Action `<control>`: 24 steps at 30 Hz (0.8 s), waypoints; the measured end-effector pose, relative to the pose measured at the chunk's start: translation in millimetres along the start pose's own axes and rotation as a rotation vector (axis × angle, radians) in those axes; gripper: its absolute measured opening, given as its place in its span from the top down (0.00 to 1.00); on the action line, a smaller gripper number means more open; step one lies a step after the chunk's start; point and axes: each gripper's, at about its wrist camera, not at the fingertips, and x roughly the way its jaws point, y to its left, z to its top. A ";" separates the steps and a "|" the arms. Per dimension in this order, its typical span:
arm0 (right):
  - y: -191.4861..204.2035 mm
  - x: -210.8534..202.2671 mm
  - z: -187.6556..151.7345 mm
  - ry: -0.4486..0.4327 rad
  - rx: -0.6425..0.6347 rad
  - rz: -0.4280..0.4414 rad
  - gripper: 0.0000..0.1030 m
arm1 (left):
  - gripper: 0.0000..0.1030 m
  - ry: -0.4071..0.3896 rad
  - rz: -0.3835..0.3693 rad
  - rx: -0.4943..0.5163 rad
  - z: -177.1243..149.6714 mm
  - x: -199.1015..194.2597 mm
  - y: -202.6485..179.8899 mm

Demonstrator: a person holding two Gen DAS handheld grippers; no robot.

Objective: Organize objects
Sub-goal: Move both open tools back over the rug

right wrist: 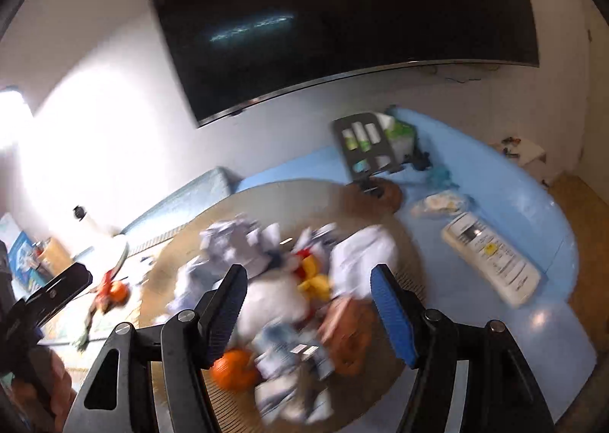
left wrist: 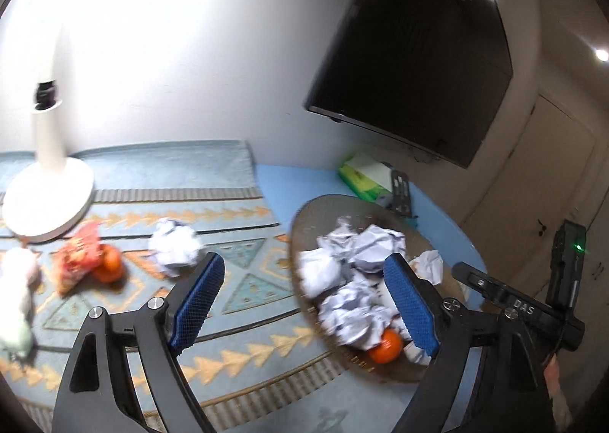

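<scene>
A round brown woven tray (left wrist: 304, 219) lies on the blue table, piled with crumpled white paper balls (left wrist: 369, 246) and an orange (left wrist: 385, 346). My left gripper (left wrist: 304, 259) hangs open above the tray's left rim with nothing between its pads. On the patterned rug to the left lie another paper ball (left wrist: 175, 246), a red snack packet (left wrist: 78, 258) and a second orange (left wrist: 108, 263). My right gripper (right wrist: 309, 269) stands open over the tray (right wrist: 266, 193). Blurred below it are white paper (right wrist: 274, 299), a yellow item (right wrist: 316, 282), a brownish packet (right wrist: 348, 334) and an orange (right wrist: 234, 368); the pads touch none of them.
A white lamp base (left wrist: 49, 200) stands on the rug at the left. A green tissue box (left wrist: 365, 176) and a black organiser (right wrist: 365, 145) sit behind the tray under a wall screen (left wrist: 418, 52). A white remote (right wrist: 491, 258) lies on the table at the right.
</scene>
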 end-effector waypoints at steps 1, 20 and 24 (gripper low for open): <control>16.0 -3.8 -8.1 0.003 -0.023 0.031 0.36 | 0.17 -0.017 0.040 -0.018 -5.3 -15.8 14.4; 226.7 53.8 -135.9 0.102 -0.383 -0.007 0.20 | 0.19 -0.120 0.410 -0.316 -76.5 -129.7 211.5; 231.9 60.1 -140.4 0.131 -0.426 -0.020 0.19 | 0.19 -0.117 0.377 -0.362 -79.6 -131.1 217.3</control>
